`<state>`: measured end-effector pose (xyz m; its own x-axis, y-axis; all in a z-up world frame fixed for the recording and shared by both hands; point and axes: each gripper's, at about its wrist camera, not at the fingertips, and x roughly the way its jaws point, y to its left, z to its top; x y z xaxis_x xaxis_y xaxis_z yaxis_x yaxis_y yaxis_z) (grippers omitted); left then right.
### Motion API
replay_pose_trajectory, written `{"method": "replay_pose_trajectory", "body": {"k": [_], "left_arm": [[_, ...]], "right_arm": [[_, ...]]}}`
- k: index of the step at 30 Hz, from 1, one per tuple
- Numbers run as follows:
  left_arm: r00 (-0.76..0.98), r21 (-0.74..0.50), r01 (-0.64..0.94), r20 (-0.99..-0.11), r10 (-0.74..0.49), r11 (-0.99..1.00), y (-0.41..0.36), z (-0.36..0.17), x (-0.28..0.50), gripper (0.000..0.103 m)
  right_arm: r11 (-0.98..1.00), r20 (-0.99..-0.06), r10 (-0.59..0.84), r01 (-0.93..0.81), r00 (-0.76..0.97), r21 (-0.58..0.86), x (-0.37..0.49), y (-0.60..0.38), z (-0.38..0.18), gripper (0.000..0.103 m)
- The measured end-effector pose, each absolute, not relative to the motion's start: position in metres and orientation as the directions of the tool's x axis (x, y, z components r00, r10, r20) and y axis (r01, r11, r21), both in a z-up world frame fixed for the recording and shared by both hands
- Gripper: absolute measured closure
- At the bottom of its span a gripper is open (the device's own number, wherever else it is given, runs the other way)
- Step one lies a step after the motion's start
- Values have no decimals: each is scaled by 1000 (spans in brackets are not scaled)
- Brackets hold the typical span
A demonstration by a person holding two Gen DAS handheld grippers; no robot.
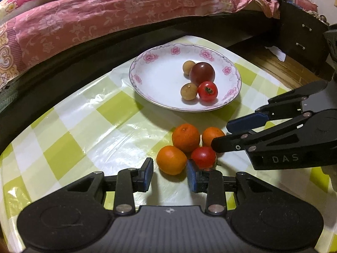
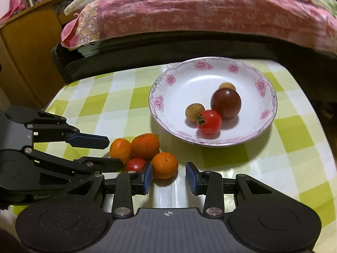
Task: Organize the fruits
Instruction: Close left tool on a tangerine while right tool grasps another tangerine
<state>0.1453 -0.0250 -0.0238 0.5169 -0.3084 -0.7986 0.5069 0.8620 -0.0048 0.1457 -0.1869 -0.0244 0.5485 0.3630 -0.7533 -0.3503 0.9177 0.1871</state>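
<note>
At lower centre of the left wrist view the left gripper (image 1: 170, 174) stands wide, holding nothing, its blue-padded fingers either side of the nearest small round orange mandarin (image 1: 171, 159); right pad sits just beside the glossy red cherry tomato (image 1: 203, 157) on the table; the right gripper (image 2: 168, 176), at lower centre of its own view, is also wide and holds nothing, facing another dimpled orange mandarin (image 2: 165, 165) slightly left of its gap; seen from the left camera it enters from the right edge, tips by the cluster.

Loose fruit sits centre-low in both frames as a tight touching cluster of three mandarins plus one tomato; white shallow ceramic plate with pink floral rim (image 1: 160, 51), upper centre, already holds two tan longan-like balls, a dark purple-brown round fruit (image 1: 202, 73) and a second red tomato with green calyx (image 1: 207, 91).

Likely step: pick a mandarin for the plate; centre the fruit between the pads, close gently, avoid nudging neighbours since round fruit rolls; both grippers crowd the same cluster, collision risk; work one at a time.

Shiny plastic green-and-white check tablecloth (image 1: 84, 126) looks slick; mandarin peel matte, dimpled; tomato skin smooth, soft.
</note>
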Motion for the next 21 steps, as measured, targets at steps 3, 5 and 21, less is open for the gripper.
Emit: {"method": "replay_pose_trajectory", "body": {"k": [3, 5, 21], "left_arm": [[514, -11, 510, -797, -316, 860, -26, -25, 148, 61], [515, -9, 514, -796, -317, 858, -28, -25, 150, 61], [504, -56, 487, -797, -333, 872, -29, -30, 157, 63]], "right_arm": [[922, -762, 362, -326, 537, 208, 146, -190, -24, 70], [923, -767, 360, -321, 531, 211, 144, -191, -24, 70], [930, -763, 354, -294, 541, 223, 143, -203, -23, 70]]}}
